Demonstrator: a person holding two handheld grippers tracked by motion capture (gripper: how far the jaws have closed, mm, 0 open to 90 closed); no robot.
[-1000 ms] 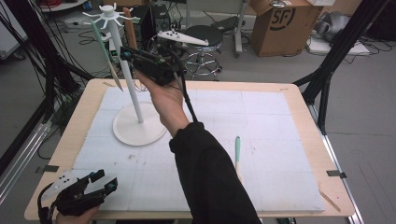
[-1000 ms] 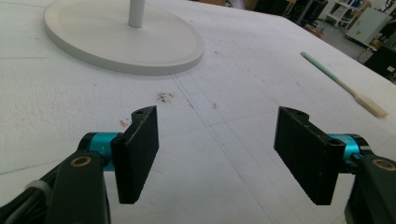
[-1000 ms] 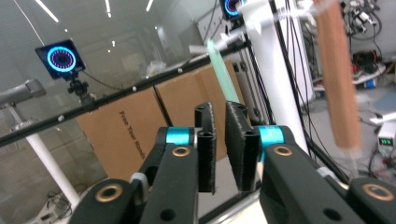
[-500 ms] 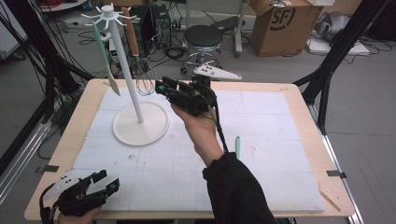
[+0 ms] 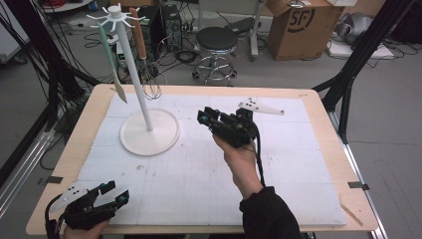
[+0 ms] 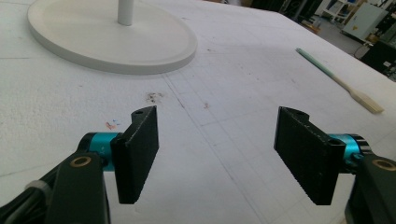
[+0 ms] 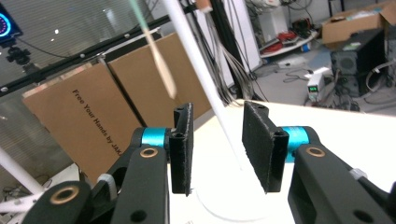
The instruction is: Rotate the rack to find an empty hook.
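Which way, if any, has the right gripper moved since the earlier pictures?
Yes. The right gripper has moved right and toward the person, away from the white stand, its empty jaws having just been opening.

A black stool (image 5: 216, 39) and a cardboard box (image 5: 298, 25) (printed "SF") stand on the floor beyond the table (image 5: 318, 99)

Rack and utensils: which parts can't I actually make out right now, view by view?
- Spatula on the mat: in the high view the right hand and forearm cover it.
- Rack: its hooks are cut off by the top edge in the left gripper view and the right gripper view.
- Hanging spatula: blurred in the right gripper view, upper end cut off.
- Whisk: wire head too small against floor clutter in the high view.
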